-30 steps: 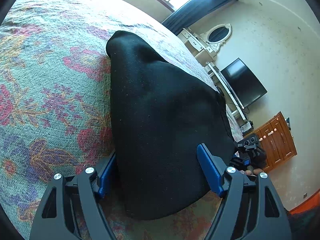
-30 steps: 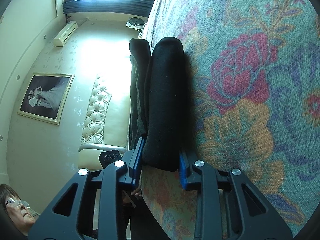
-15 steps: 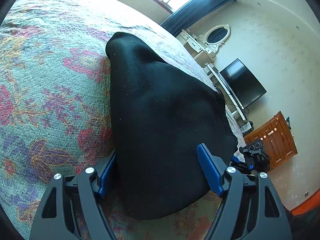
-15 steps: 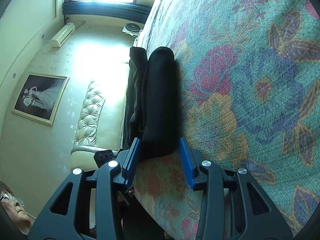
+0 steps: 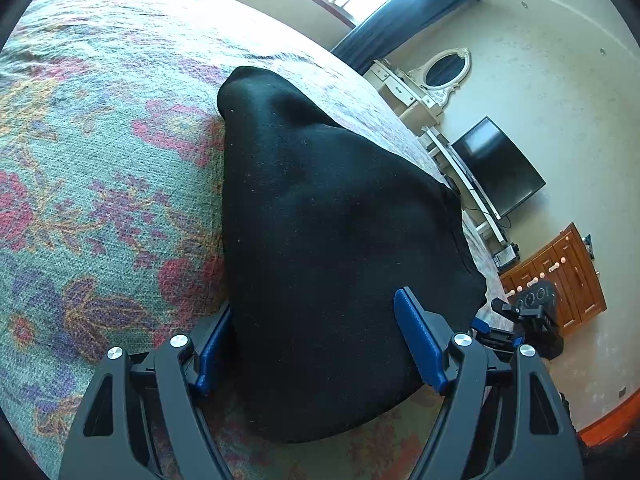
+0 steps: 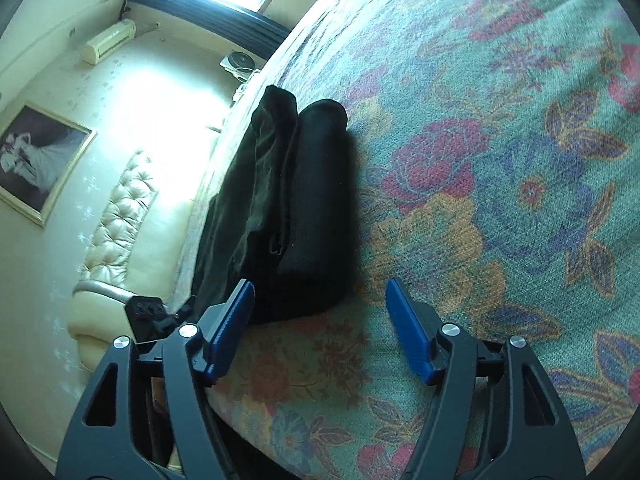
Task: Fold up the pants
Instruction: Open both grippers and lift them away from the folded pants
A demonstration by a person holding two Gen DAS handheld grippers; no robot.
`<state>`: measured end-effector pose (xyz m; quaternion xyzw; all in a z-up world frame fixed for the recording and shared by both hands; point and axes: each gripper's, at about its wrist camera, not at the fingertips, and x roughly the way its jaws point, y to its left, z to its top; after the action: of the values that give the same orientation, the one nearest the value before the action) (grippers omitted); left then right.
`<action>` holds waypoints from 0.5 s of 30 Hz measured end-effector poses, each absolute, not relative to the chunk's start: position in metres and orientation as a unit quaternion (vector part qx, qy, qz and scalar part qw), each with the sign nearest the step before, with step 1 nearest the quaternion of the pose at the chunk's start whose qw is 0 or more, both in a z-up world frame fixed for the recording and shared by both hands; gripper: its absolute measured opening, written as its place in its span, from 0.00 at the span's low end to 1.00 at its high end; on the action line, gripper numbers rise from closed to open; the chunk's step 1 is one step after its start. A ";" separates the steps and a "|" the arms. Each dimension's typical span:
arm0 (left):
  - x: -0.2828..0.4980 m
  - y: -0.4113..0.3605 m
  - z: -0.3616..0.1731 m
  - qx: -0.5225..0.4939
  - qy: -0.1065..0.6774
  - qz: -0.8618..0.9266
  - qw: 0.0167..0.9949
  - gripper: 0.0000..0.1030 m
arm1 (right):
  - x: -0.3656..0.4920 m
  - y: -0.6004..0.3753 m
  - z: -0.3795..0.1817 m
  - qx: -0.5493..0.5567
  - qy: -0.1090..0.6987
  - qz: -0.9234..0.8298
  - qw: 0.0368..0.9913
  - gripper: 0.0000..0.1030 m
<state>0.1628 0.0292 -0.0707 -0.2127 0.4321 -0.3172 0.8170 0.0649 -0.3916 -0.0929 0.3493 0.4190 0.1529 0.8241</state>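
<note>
The right gripper (image 6: pixel 320 328), jaws just opened off the folded black pants (image 6: pixel 296 216), could snag and unfold them while leaving.

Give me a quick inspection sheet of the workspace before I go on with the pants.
Surface: floral bedspread.
Job's things: black pants, folded into a thick bundle near the bed edge.
Clutter: nothing seen on the bed.
Grippers: left hand-held gripper open, straddling the bundle; right hand-held gripper open, has just been opening, nothing between its pads.
Cables: nothing seen.
Surroundings: television, wooden dresser, framed picture, tufted headboard.
</note>
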 end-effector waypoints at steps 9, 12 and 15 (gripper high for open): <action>0.128 0.025 -0.056 -0.199 0.425 -0.196 0.861 0.76 | 0.040 -0.352 -0.086 0.240 0.418 0.109 0.870 0.85; 0.106 0.025 -0.050 -0.196 0.415 -0.153 0.875 0.76 | 0.033 -0.339 -0.085 0.213 0.421 0.089 0.877 0.87; 0.085 0.020 -0.040 -0.170 0.413 -0.116 0.887 0.76 | 0.028 -0.328 -0.084 0.187 0.423 0.067 0.884 0.89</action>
<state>0.0846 0.0196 -0.0396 -0.1698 0.4128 -0.1164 0.8872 0.0276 -0.3285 -0.0840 0.1870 0.4230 0.0672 0.8841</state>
